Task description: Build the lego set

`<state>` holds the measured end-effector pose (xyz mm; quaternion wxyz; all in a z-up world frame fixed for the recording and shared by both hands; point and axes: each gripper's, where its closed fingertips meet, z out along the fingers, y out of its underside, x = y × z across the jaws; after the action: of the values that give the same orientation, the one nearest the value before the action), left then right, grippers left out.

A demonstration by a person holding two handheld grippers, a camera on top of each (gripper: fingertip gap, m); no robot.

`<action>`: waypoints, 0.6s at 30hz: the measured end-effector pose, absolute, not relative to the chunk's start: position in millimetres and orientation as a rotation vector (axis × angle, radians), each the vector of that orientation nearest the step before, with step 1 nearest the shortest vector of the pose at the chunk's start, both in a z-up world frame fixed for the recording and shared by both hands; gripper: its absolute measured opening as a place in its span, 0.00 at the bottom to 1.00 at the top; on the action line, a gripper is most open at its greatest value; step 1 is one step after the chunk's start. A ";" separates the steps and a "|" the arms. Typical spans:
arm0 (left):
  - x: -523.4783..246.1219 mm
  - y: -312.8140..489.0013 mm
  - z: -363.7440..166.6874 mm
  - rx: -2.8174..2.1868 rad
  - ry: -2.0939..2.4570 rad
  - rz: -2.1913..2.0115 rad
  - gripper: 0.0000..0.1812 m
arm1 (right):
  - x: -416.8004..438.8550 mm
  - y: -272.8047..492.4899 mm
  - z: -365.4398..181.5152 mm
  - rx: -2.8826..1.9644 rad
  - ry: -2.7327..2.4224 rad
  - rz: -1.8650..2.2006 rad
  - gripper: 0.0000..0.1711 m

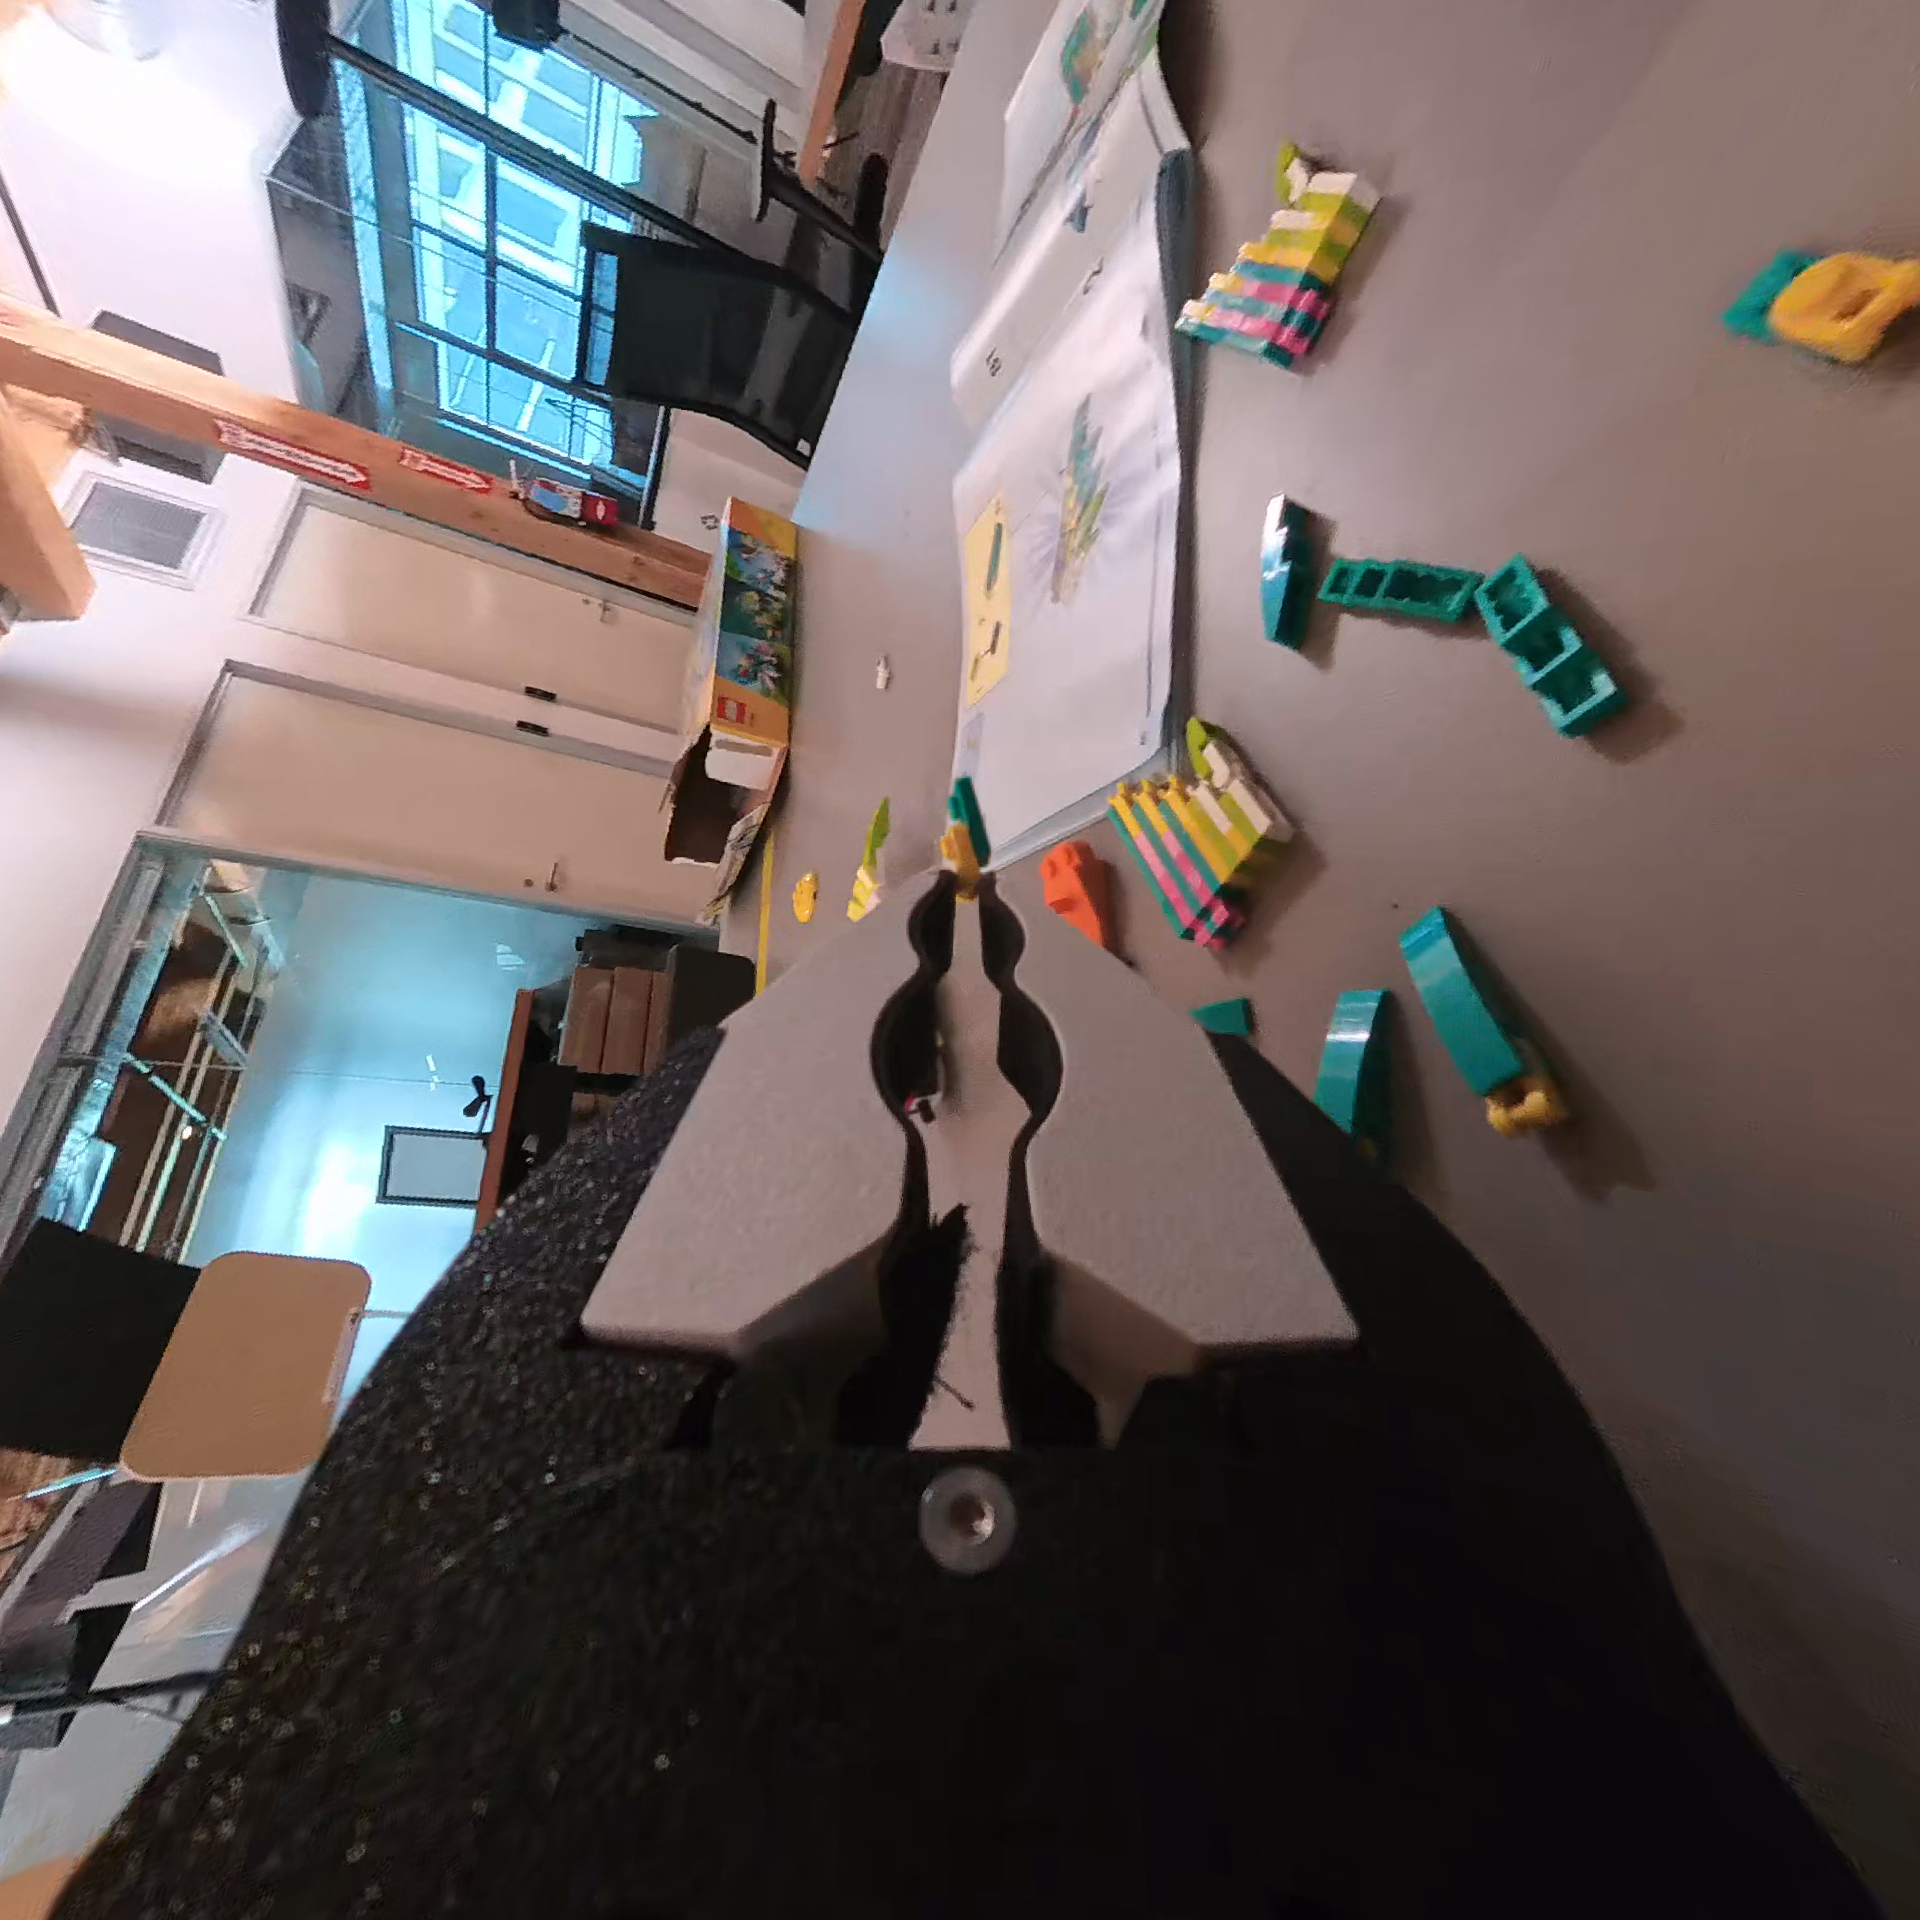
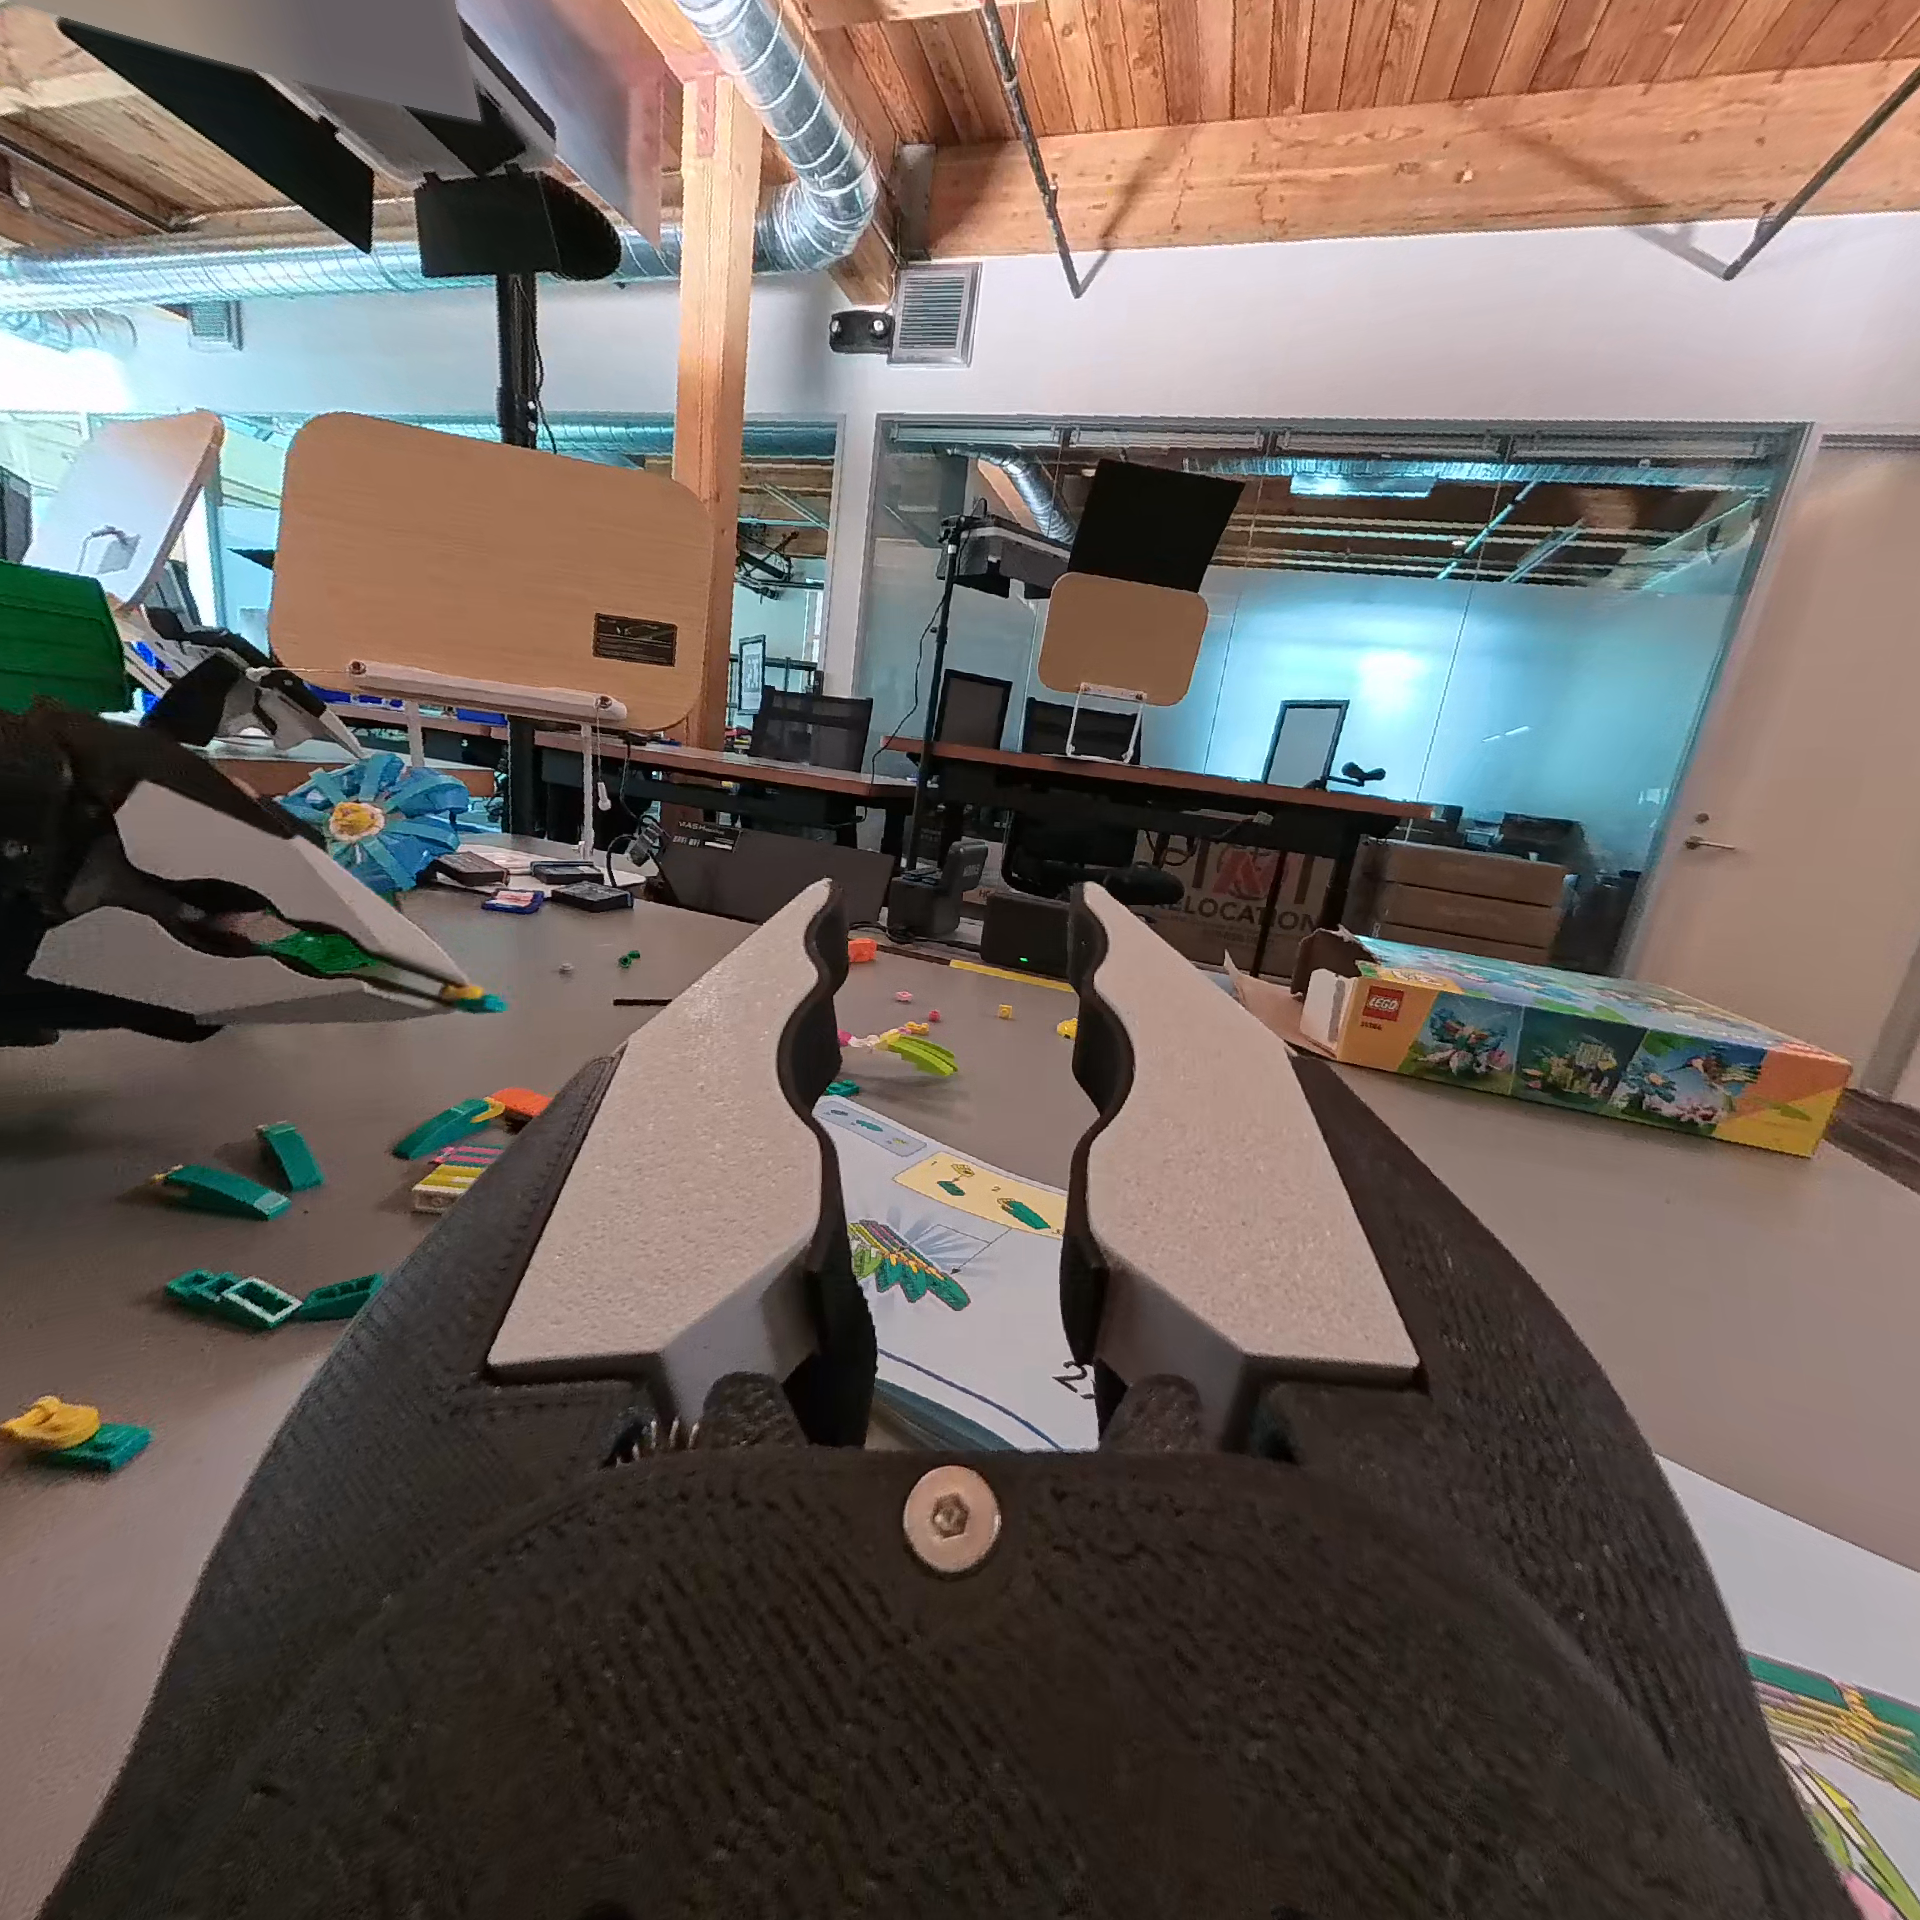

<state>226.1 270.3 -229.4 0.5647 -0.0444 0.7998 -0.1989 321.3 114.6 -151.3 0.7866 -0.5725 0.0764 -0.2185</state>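
Observation:
My left gripper is shut on a small yellow and teal piece at its tips, held above the grey table. It also shows at the left of the right wrist view, with the piece sticking out. My right gripper is open and empty, above the open instruction booklet. Two striped stacked assemblies lie beside the booklet. Loose teal curved pieces, teal bricks and an orange brick lie on the table.
The set's box lies open at the far right of the table. A blue flower model and small dark items stand at the far left. A yellow and teal piece lies near the left edge. Several small pieces are scattered beyond the booklet.

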 end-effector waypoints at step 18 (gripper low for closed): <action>210.6 213.3 -233.4 0.136 1.855 -0.593 0.01 | 202.5 210.6 -219.9 -1.825 -0.159 0.486 0.16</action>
<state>210.6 213.3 -233.4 0.5603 0.0576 0.7870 -0.2516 202.5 210.6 -219.9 0.5835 -0.7821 -0.0681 0.2080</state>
